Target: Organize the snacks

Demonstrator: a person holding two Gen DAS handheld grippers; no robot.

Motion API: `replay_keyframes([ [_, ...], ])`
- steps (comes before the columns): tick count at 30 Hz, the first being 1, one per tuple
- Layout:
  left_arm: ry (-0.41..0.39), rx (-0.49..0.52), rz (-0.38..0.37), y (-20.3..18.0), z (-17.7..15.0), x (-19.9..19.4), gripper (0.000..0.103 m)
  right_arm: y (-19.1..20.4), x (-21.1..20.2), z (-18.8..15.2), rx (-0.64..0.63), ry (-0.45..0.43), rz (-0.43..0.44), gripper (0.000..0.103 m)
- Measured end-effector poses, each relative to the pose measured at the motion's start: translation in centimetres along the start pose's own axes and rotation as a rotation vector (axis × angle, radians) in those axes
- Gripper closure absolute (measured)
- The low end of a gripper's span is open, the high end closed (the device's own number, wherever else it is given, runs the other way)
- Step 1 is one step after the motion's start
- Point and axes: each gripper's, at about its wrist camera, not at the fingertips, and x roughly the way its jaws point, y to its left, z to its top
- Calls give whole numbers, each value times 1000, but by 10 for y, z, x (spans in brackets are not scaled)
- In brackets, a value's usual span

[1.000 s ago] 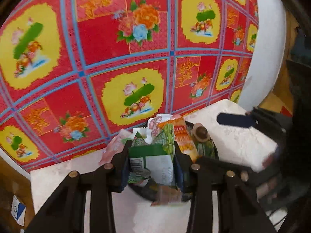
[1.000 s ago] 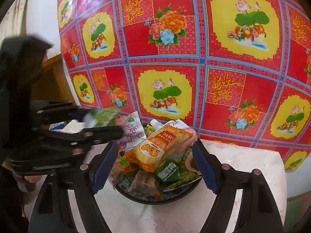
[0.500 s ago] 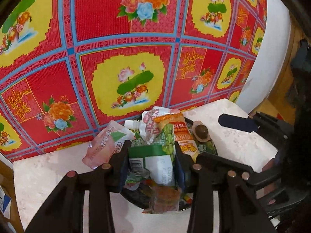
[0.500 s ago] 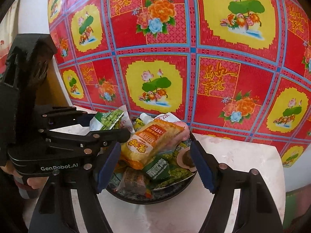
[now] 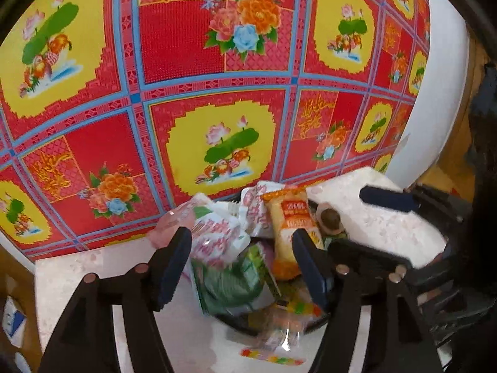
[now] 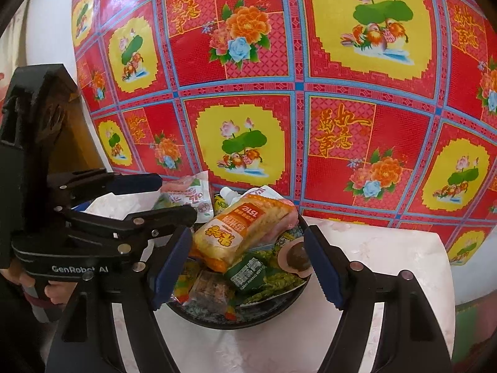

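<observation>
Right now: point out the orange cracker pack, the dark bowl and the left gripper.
orange cracker pack [image 6: 239, 233], right wrist view, middle of its printed face.
dark bowl [image 6: 279, 306], right wrist view, near rim.
left gripper [image 5: 239, 267], left wrist view, midway between its fingertips; jaws opening, green packet blurred between them.

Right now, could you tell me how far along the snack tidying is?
Nearly done: most packets sit heaped in the dark bowl. In hand: the left gripper is opening, with the green and white packet between its jaws above the pile. Left: a clear candy packet hangs over the near rim. The right gripper is open, holding nothing.
</observation>
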Motion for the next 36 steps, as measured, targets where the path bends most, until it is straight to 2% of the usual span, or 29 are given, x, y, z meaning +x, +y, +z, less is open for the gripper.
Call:
replay_keyframes([
  [7, -25, -16, 65, 9, -17, -38, 31, 15, -4, 2, -59, -13, 15, 27],
  [11, -46, -15, 77, 12, -34, -66, 28, 22, -10, 2, -53, 8, 8, 27],
  [16, -74, 6, 77, 9, -67, -95, 26, 37, -24, -17, -50, 64, 69, 27],
  [19, -95, 0, 88, 9, -85, -102, 25, 57, -15, -36, -64, 140, 83, 27],
  [21, -108, -14, 125, 11, -100, -104, 25, 72, -6, -46, -87, 178, 68, 27],
  [24, -86, -38, 97, 16, -113, -99, 25, 92, 11, -57, -106, 219, 21, 26],
  [26, -66, -45, 99, 18, -117, -94, 25, 101, 18, -59, -96, 201, -23, 27],
  [28, -69, -47, 119, 21, -120, -92, 25, 108, 22, -59, -105, 188, -73, 44],
  [29, -65, -49, 115, 23, -121, -91, 25, 110, 22, -57, -110, 181, -95, 63],
  [33, -74, -70, 98, 30, -124, -90, 25, 111, 24, -55, -120, 191, -118, 65],
  [36, -80, -79, 92, 32, -125, -89, 25, 110, 17, -54, -115, 189, -97, 66],
])
